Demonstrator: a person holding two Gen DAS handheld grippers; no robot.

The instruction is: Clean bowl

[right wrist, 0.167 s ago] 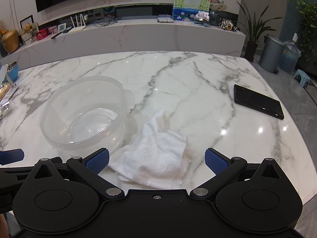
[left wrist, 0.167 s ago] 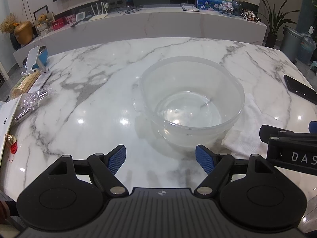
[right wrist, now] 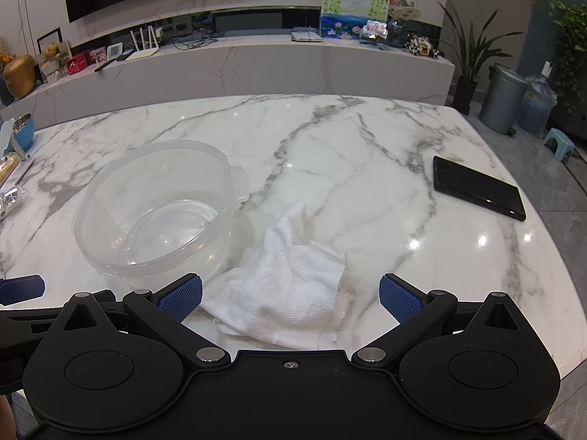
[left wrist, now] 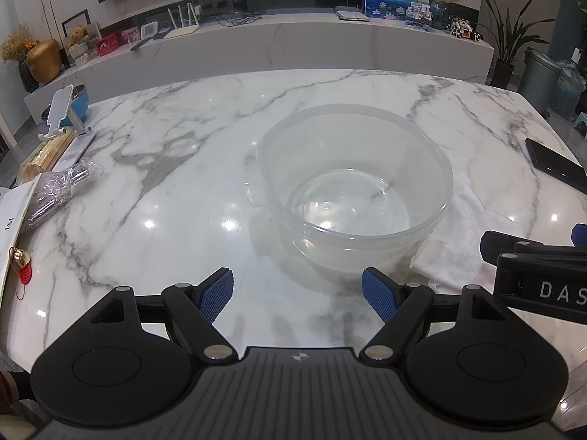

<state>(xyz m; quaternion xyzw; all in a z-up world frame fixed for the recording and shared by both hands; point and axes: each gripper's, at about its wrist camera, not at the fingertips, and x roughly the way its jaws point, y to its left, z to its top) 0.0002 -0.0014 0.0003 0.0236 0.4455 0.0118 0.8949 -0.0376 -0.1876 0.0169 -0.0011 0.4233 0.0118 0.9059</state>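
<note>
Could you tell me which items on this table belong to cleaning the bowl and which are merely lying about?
For the job: clear plastic bowl; white cloth.

Lying about: black phone; white phone stand; bundle of skewers; clear plastic bag.

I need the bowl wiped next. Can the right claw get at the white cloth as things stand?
Probably yes: the right claw is open with the cloth lying loose right ahead between its fingers, nothing on top; the bowl sits to one side.

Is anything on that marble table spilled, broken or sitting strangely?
Nothing looks spilled or broken. The clear plastic bowl stands upright and looks empty. The white cloth lies crumpled beside it, its edge at the bowl's base, but that suits a wiping job. The black phone lies flat near the table's right edge. Both grippers are open, holding nothing.
</note>
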